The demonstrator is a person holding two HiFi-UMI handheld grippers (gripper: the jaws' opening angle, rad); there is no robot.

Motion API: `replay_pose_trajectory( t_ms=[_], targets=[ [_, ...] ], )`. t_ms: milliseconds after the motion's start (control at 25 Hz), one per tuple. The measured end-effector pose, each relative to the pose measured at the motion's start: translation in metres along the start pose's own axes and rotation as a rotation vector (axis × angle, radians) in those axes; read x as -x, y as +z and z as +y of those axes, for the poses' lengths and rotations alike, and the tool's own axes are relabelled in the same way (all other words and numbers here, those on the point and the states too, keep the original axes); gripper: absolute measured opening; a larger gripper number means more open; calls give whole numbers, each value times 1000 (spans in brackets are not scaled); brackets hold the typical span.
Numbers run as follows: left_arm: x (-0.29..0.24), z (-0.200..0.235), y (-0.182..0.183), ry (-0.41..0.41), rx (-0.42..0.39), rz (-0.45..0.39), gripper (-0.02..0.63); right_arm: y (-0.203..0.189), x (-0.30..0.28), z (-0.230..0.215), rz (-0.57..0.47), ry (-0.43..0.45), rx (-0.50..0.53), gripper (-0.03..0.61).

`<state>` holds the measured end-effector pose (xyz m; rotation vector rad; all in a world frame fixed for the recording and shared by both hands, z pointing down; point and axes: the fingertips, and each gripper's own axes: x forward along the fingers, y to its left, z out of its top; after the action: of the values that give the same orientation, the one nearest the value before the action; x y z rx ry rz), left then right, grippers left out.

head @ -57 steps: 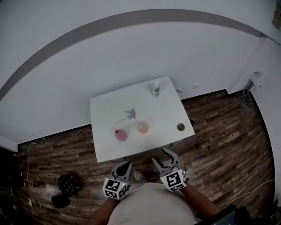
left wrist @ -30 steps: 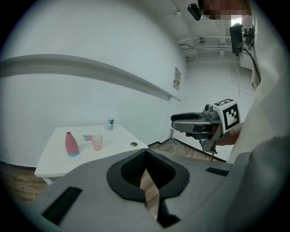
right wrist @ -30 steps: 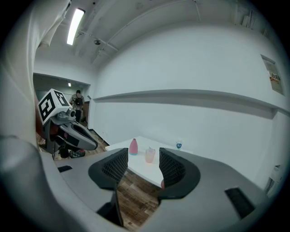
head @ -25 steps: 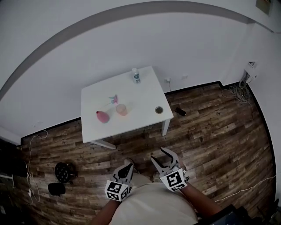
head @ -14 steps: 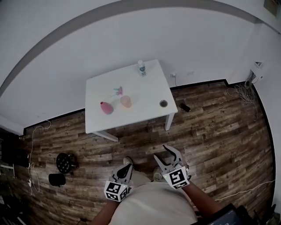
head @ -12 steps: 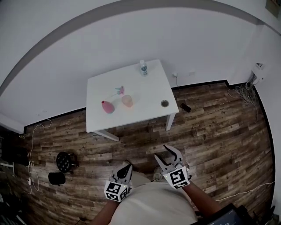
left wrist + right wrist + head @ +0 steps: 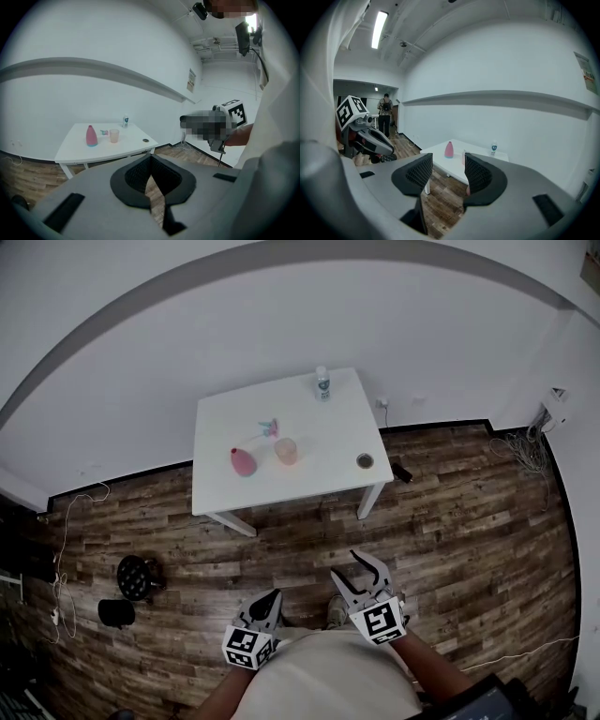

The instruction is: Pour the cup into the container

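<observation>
Table [image 7: 328, 437] now sits well away across the wood floor [image 7: 450, 521], whereas in the earliest frame it stood just ahead of both grippers. Left gripper [image 7: 271, 598] has its jaws together on nothing; right gripper [image 7: 345, 565] has its jaws partly apart and empty. The cup [image 7: 286, 451] stands untouched on the table just beside the pink container [image 7: 243, 462]. Judged step: approach not yet made. The next move calls for closing on the table and setting the right jaws around the cup.

Right gripper [image 7: 447, 165] jaws apart, empty, pink vase [image 7: 449, 149] on white table [image 7: 435, 153]
</observation>
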<state>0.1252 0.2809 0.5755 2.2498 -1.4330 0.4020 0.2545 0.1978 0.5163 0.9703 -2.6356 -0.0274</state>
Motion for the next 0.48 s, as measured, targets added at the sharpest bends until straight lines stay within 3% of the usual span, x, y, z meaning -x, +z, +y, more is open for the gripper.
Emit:
replay_pose_trajectory(
  t_ms=[480],
  targets=[
    [43,63,-4,-61,22,-8,11,35,-32,60,7,-63,2,221]
  ],
)
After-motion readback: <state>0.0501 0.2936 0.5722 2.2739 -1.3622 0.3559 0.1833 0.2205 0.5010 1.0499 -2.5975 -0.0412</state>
